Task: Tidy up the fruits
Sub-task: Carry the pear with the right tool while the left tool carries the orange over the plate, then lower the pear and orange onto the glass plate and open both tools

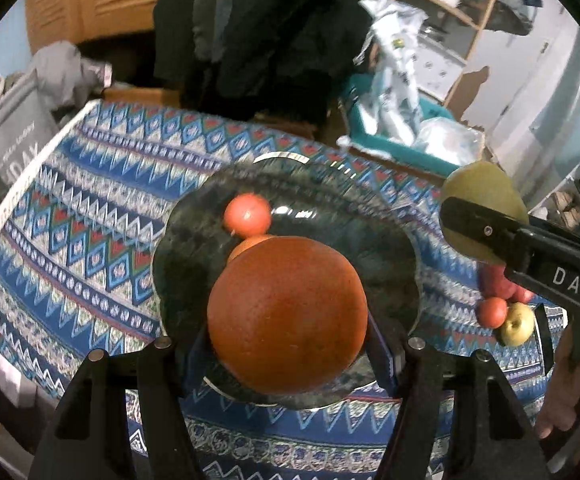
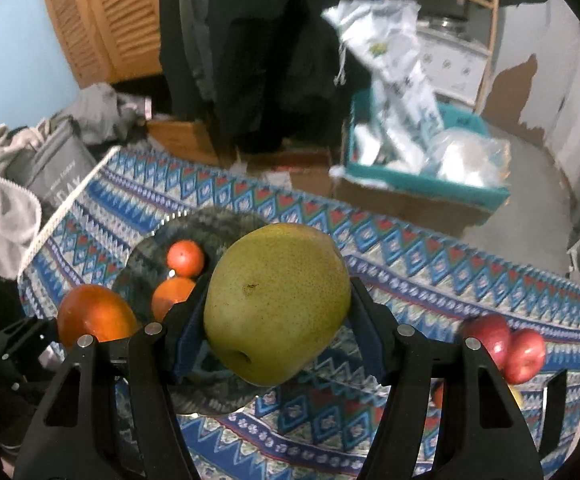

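Progress: roughly half complete, judged from the layout. The dark green scalloped glass plate (image 1: 194, 240) on the blue patterned tablecloth (image 1: 90, 208) already carries two small round orange-red fruits (image 1: 247, 215) near its 11 o'clock sector.

The left gripper (image 1: 288, 322) is clamped on a large round orange citrus fruit (image 1: 286, 316), held above the plate's 6 o'clock edge. The right gripper (image 2: 278, 308) is clamped on a large green-yellow pear (image 2: 276, 304), at 3 o'clock of the plate and not yet over it.

Remaining on the cloth, well apart at 3 to 4 o'clock:
- red apples (image 2: 504, 344): two
- small yellow-green apple (image 1: 517, 323): one
- small orange-red fruit (image 1: 492, 312): one

Total: eight fruits; two placed, two in transit, four untouched
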Demonstrator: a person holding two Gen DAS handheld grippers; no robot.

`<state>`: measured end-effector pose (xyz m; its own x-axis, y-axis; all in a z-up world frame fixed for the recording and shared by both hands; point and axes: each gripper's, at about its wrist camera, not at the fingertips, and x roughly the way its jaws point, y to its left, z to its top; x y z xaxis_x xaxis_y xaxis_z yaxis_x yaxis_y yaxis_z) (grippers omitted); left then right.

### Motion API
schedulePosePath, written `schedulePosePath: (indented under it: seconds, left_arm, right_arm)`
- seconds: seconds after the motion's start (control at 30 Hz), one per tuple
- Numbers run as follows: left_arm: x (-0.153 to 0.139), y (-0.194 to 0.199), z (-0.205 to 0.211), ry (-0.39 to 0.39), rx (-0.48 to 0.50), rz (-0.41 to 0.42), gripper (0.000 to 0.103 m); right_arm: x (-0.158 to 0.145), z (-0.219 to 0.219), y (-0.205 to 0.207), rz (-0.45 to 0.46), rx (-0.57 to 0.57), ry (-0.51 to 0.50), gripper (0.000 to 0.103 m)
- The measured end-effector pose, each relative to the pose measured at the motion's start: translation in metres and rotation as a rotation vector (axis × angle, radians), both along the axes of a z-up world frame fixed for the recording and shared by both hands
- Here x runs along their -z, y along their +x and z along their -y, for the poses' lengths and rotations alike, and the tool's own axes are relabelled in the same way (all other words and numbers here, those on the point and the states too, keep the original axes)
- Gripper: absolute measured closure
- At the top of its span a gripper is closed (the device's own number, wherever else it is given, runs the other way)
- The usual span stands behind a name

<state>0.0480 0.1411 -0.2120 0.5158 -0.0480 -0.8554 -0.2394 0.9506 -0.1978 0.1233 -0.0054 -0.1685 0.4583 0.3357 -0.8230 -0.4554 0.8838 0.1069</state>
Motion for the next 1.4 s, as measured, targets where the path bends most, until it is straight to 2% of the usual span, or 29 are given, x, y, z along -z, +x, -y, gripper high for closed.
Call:
schedulePosePath:
  seconds: [0.43,0.63,0.87,0.93,1.07,1.23,1.4]
  left_arm:
    - [0.036,-0.002,-0.009,-0.005,-0.017,-0.108,0.035]
    - [0.050,0.000,-0.005,-0.005,-0.010,-0.159,0.035]
    - [0.062,0.002,-0.005,-0.006,-0.007,-0.203,0.035]
    - [0.058,0.001,-0.005,0.003,-0.014,-0.184,0.035]
    - [0.051,0.001,-0.004,0.028,-0.014,-0.161,0.027]
    - [0.046,0.001,-0.002,0.034,-0.010,-0.155,0.027]
    - [0.029,-0.001,0.004,0.044,0.003,-0.115,0.027]
  right_arm:
    - [0.061,-0.021,0.007,-0.134,-0.054,-0.079,0.037]
    - [0.075,-0.025,0.005,-0.159,-0.078,-0.109,0.037]
    - [0.075,-0.024,0.008,-0.165,-0.078,-0.102,0.037]
    - [0.073,-0.025,0.008,-0.166,-0.085,-0.090,0.037]
    - [0.058,-0.029,0.005,-0.117,-0.094,-0.067,0.037]
    - [0.040,-0.022,0.008,-0.089,-0.069,-0.037,0.037]
    - [0.028,-0.014,0.008,-0.058,-0.043,-0.037,0.037]
